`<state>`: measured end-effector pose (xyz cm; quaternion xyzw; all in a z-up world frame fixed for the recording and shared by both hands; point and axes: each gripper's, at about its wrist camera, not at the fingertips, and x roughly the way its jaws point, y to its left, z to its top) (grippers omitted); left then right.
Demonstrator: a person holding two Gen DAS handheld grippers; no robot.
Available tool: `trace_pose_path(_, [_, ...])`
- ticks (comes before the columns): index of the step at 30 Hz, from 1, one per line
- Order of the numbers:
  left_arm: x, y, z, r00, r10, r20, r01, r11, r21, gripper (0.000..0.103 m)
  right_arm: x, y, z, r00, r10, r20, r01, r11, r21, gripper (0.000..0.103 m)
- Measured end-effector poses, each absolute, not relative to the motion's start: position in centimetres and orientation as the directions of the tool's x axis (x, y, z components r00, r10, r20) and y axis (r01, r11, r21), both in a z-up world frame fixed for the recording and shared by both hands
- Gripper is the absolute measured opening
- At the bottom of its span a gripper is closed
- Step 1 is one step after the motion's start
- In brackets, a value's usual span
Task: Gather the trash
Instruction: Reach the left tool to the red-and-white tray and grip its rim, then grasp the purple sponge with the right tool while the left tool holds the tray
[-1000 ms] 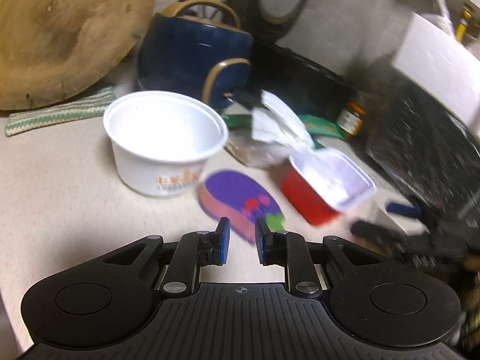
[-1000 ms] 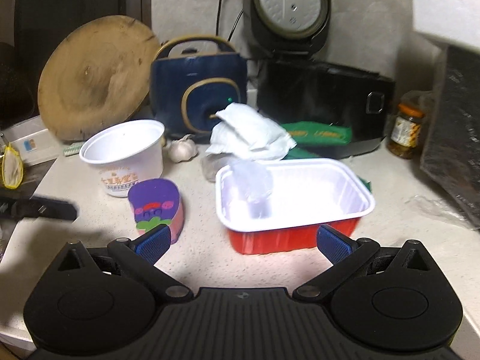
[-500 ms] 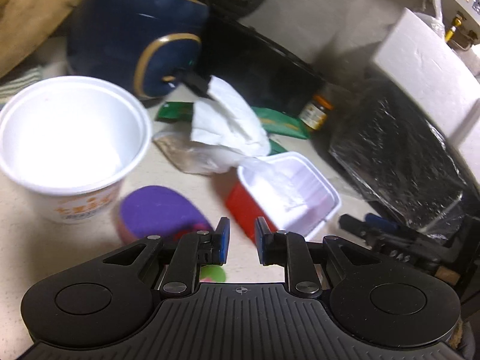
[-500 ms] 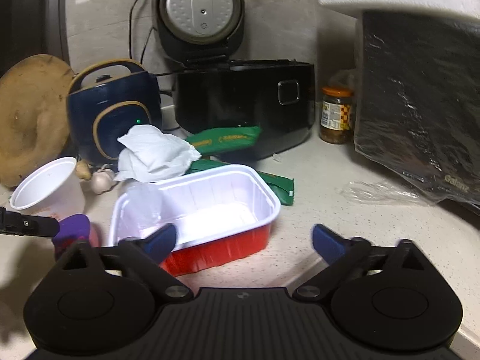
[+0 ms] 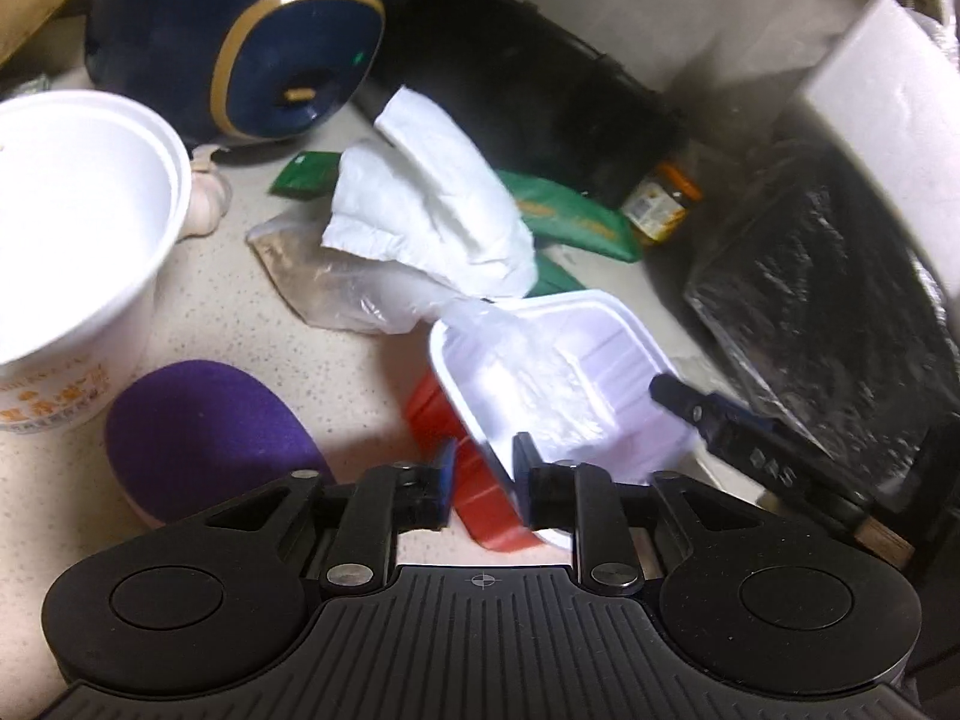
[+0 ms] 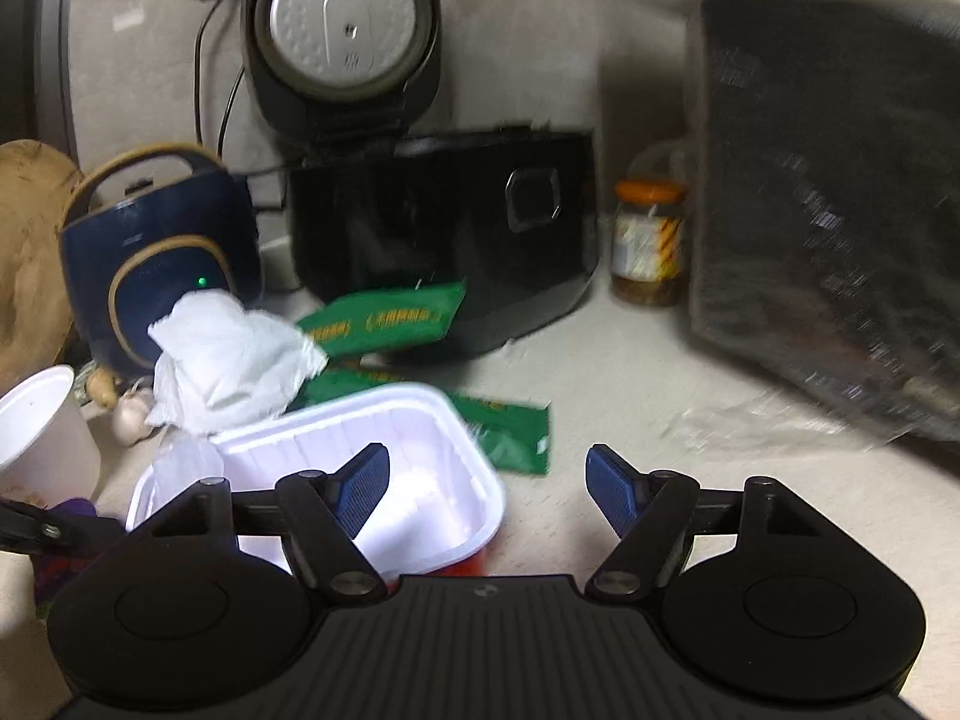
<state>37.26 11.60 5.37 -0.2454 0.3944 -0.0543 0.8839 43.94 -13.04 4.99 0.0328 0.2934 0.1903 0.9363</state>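
Item: red tray [image 5: 480, 492] with white lining, a food container, on the speckled counter [image 5: 360, 372]. Clear plastic film [image 5: 522, 372] lies inside it. Judged the piece of trash in hand.

Left gripper [image 5: 483, 480]: jaws narrow, astride the tray's near wall, one finger on the red outside and one on the white inside. Whether the pads already press the wall cannot be told.

Right gripper [image 6: 486, 486]: jaws wide, holding nothing. Its left finger hangs over the tray's open interior [image 6: 420, 480]; its right finger hangs over bare counter beyond the tray's rim.

Key relation: the tray's long axis runs away from the left jaws toward the right gripper, so the left hand has the near end and is the closer to a grip.

Other trash near, all behind the tray:
- crumpled white tissue [image 5: 432, 210], on a clear bag [image 5: 324, 282]
- green wrappers [image 6: 384, 318]
- white cup [image 5: 72, 228], upright, to the left
- purple sponge [image 5: 204, 426], just beside the cup
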Motion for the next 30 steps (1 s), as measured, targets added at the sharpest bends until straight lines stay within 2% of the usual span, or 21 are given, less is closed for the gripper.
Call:
trace_pose_path(4, [36.1, 11.4, 4.9, 0.638, -0.337, -0.692, -0.097, 0.857, -0.506, 0.031, 42.6, -13.6, 3.9, 0.622, 0.551, -0.556, -0.444, 0.833, 0.329, 0.076])
trace_pose_path(8, [32.3, 11.3, 5.5, 0.620, -0.345, -0.704, -0.050, 0.879, -0.475, 0.031, 38.8, -14.0, 4.0, 0.567, 0.614, -0.548, -0.568, 0.774, 0.280, 0.080])
trace_pose_path(10, [31.7, 11.4, 5.6, 0.639, -0.309, -0.704, -0.068, 0.890, -0.451, 0.031, 38.2, -14.3, 4.2, 0.544, 0.641, -0.541, -0.599, 0.749, 0.284, 0.080])
trace_pose_path(11, [31.8, 11.4, 5.5, 0.647, -0.280, -0.709, -0.081, 0.900, -0.429, 0.031, 38.0, -14.3, 4.3, 0.550, 0.636, -0.541, -0.599, 0.752, 0.276, 0.081])
trace_pose_path(16, [33.3, 10.3, 5.0, 0.675, -0.186, -0.714, -0.085, 0.942, -0.326, 0.030, 37.9, -15.1, 4.8, 0.714, 0.497, -0.493, -0.466, 0.863, 0.194, 0.099])
trace_pose_path(18, [33.8, 9.2, 5.0, 0.680, -0.165, -0.715, -0.036, 0.966, -0.257, 0.028, 37.8, -15.8, 4.8, 0.748, 0.451, -0.486, -0.425, 0.889, 0.171, 0.100])
trace_pose_path(20, [33.7, 8.6, 5.2, 0.691, -0.151, -0.707, 0.004, 0.979, -0.205, 0.018, 37.8, -16.2, 4.9, 0.767, 0.414, -0.490, -0.394, 0.907, 0.148, 0.101])
trace_pose_path(22, [33.2, 8.4, 5.4, 0.703, -0.118, -0.701, -0.002, 0.986, -0.168, 0.013, 37.5, -16.6, 5.0, 0.782, 0.388, -0.487, -0.378, 0.917, 0.124, 0.101])
trace_pose_path(26, [31.1, 8.5, 6.3, 0.716, -0.088, -0.692, 0.018, 0.994, -0.107, 0.011, 36.9, -16.5, 6.0, 0.810, 0.366, -0.458, -0.369, 0.925, 0.087, 0.101])
trace_pose_path(30, [28.1, 10.0, 7.1, 0.719, -0.063, -0.693, 0.026, 0.998, -0.063, 0.011, 37.0, -14.8, 6.9, 0.779, 0.418, -0.468, -0.418, 0.902, 0.110, 0.102])
